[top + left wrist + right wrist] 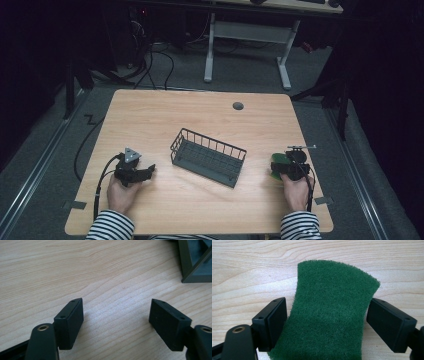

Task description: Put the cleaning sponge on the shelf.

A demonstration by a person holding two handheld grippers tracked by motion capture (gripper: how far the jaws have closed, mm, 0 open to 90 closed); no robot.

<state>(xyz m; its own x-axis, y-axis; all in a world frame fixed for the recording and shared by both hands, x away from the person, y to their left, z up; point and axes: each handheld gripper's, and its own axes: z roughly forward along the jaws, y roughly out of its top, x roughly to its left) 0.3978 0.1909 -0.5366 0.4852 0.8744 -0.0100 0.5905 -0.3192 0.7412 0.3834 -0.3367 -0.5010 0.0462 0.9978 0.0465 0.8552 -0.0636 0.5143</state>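
Light wood-grain table (150,115). Dark wire basket (208,157), rectangular, at centre. Left gripper (116,320) near left, jaws spread wide over bare wood. Right gripper (327,322) near right, jaws pinching a fuzzy green scouring pad (332,315), which bows between them.

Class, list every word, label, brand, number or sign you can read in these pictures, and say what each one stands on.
None: no readable text.
The green scouring pad, the wire basket, the wooden table and both grippers, left gripper and right gripper, carry no lettering that shows.
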